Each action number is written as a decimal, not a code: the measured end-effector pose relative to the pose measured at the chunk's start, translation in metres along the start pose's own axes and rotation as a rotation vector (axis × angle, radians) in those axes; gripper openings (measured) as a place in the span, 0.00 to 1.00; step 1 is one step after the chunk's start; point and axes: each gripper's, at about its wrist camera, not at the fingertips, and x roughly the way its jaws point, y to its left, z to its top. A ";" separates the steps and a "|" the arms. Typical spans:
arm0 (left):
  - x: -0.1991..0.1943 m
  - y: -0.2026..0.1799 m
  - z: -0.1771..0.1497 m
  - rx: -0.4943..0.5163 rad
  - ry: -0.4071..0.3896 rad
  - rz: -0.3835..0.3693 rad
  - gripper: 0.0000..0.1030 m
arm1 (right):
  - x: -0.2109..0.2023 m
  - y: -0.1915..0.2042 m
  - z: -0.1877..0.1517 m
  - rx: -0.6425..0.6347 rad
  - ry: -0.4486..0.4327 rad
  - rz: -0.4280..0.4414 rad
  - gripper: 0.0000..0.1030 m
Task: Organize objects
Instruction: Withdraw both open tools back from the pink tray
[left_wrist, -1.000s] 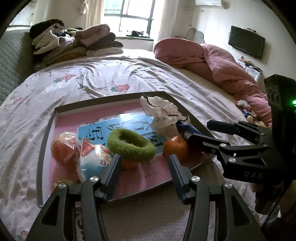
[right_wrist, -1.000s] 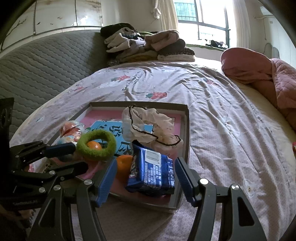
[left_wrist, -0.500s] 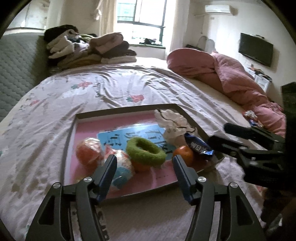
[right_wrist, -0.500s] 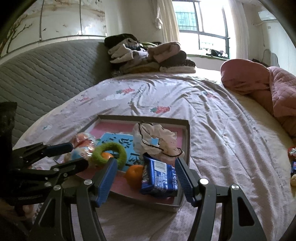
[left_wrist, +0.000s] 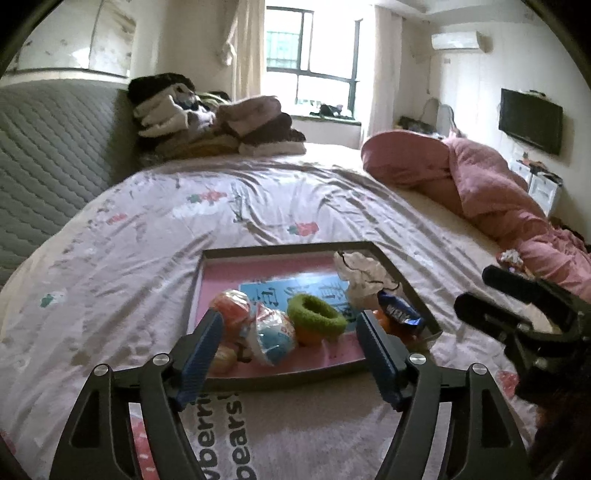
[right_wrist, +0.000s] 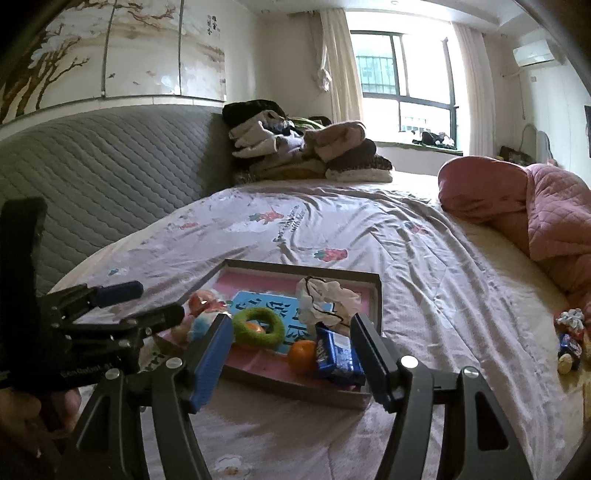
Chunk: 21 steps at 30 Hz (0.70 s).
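on the bed, near its front edge, sits a shallow tray with a dark rim and a pink floor. inside lies a blue card with large characters. a green ring rests partly on an orange, with a second orange beside it and a blue snack pack leaning at the tray's near right corner. a crumpled white cloth with black trim lies behind the pack. two wrapped round toys crowd the tray's left side.

left gripper hovers short of the tray's near rim, its jaws just having been opening; the blue-padded fingers are spread wide with nothing between them. right gripper hangs over the near right part of the tray, fingers also spread and gripping nothing; the pack and orange show in the gap but are untouched.

a pink quilt is heaped at the right, folded clothes are stacked at the far end by the window, and a few small items lie loose at the bed's right edge. a hand shows at the left gripper's grip.
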 end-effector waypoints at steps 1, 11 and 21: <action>-0.004 -0.001 0.000 0.001 -0.005 0.001 0.74 | -0.002 0.001 0.000 -0.001 -0.002 0.001 0.64; -0.035 0.000 -0.008 0.009 -0.034 0.015 0.75 | -0.021 0.011 0.001 0.013 -0.039 -0.005 0.64; -0.045 0.007 -0.023 -0.009 -0.036 0.040 0.75 | -0.031 0.026 -0.003 -0.004 -0.056 -0.032 0.65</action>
